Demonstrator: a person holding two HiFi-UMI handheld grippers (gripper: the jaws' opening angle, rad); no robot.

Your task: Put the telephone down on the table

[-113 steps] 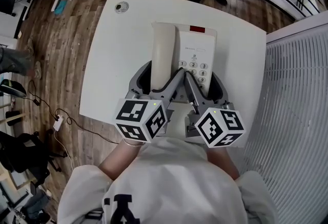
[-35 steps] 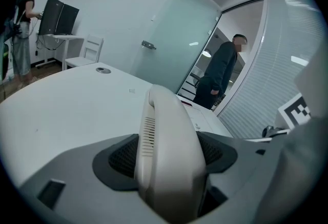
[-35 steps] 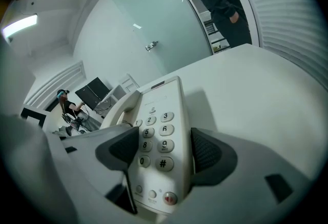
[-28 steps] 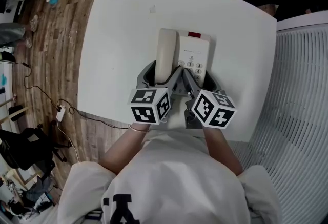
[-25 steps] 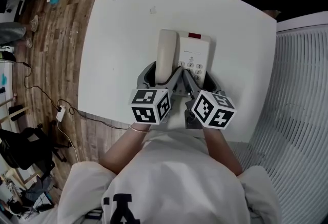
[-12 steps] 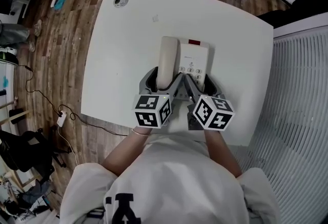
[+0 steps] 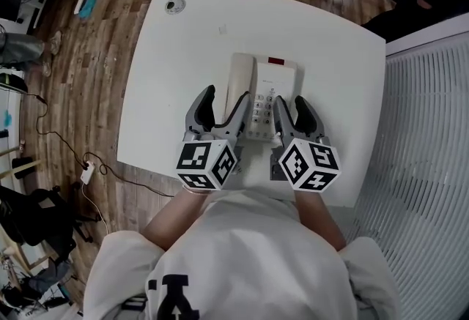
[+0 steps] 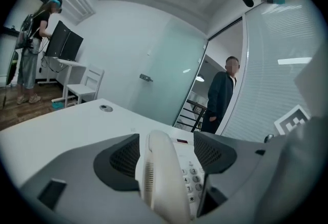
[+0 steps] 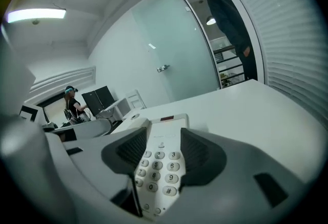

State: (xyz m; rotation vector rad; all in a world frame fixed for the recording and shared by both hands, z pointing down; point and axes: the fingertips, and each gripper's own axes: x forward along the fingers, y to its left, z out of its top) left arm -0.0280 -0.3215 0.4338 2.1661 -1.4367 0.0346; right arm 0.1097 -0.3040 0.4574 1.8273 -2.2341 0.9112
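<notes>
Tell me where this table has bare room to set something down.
Bare table: the left side, between the grommet and the telephone; the far strip beyond it; the right side. Crowded at the telephone's near end.
</notes>
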